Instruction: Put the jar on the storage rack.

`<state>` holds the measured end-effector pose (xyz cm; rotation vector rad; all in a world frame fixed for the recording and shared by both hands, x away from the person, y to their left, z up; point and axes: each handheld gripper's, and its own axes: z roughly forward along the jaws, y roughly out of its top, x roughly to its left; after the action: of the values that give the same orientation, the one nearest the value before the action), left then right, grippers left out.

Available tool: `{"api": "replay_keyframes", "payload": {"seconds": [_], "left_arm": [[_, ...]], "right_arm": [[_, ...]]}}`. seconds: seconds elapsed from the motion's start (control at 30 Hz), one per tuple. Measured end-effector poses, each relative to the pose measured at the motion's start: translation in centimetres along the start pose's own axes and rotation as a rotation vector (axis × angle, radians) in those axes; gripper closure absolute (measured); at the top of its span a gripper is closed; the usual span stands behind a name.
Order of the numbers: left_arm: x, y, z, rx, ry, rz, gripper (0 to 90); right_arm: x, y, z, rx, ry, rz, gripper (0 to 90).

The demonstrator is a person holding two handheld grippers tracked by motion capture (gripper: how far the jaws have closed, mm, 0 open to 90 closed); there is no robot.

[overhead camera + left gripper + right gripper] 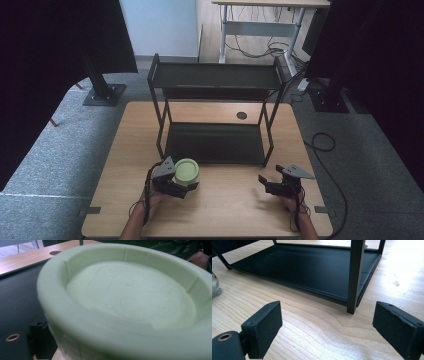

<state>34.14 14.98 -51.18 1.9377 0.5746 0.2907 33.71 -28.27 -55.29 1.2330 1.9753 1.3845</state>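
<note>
A jar with a pale green lid (186,171) stands on the wooden table (225,200), just in front of the black two-tier rack (215,142). My left gripper (186,186) is shut on the jar from its near-left side. In the left gripper view the green lid (130,290) looms very close, and one black pad (40,338) presses the jar's side while the other is hidden. My right gripper (270,176) rests low at the table's right front, open and holding nothing. Its jaws (327,325) point at the rack's front right leg (355,277).
The rack's lower shelf (312,270) and upper shelf (215,76) are bare. A round cable hole (242,115) sits behind the rack. Glass (214,286) shows at the left edge of the right gripper view. Black curtains, stand bases and floor cables surround the table.
</note>
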Motion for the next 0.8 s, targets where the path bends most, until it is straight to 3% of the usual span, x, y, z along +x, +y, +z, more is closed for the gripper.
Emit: {"api": "replay_keyframes", "payload": {"seconds": [0.33, 0.8], "left_arm": [[-0.21, -0.02, 0.01, -0.002, 0.018, 0.01, 10.1], [-0.38, -0.43, 0.04, -0.049, 0.033, 0.03, 10.4]], "right_arm": [[0.05, 0.0, 0.01, 0.002, -0.003, -0.004, 8.9], [0.01, 0.0, 0.0, 0.001, -0.001, 0.0, 8.9]]}}
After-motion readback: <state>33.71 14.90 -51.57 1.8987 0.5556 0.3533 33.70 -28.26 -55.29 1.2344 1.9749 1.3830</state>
